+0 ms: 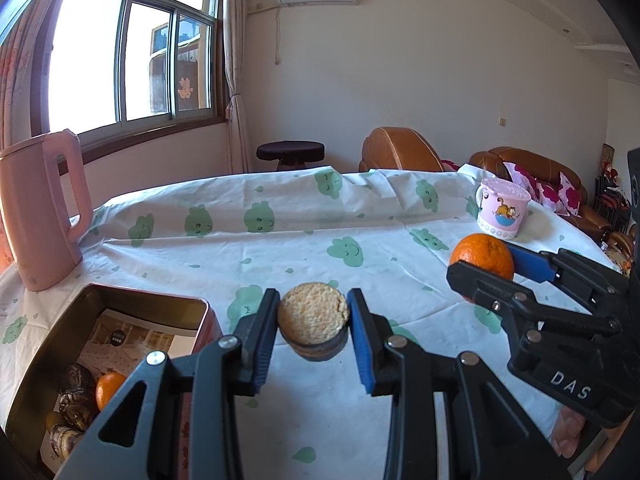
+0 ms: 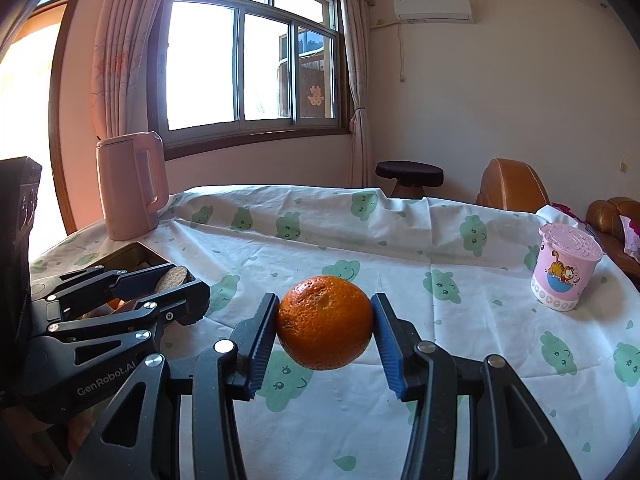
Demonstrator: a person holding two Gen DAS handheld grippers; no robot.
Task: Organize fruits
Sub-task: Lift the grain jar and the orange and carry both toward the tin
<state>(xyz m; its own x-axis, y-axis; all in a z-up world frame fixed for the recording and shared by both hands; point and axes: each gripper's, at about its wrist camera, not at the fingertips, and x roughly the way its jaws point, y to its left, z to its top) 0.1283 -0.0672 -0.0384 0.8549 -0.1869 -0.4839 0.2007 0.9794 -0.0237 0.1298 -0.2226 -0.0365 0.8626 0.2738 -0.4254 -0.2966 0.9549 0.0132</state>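
While the left gripper [image 1: 313, 334] clamps its fingers on the round, rough tan-topped fruit [image 1: 313, 317] beside the open metal tin [image 1: 120, 298], lower it in gently; the right gripper [image 2: 325, 334], fingers pinching the round orange [image 2: 325, 322] above the desk [image 2: 420, 248], should wait clear.

Your orange [image 2: 325, 322] is bright orange, the biscuit [image 1: 313, 312] pale tan over a dark base. White cloth [image 1: 280, 248] with green smiley clouds, pink kettle [image 1: 38, 208], pink cartoon-cat cup [image 2: 562, 270], black hand-held gripper [image 2: 325, 336] with blue pads [image 2: 386, 344].

Glaring daylight from window [image 2: 252, 64]; fisheye-bent, dark-cornered edges.
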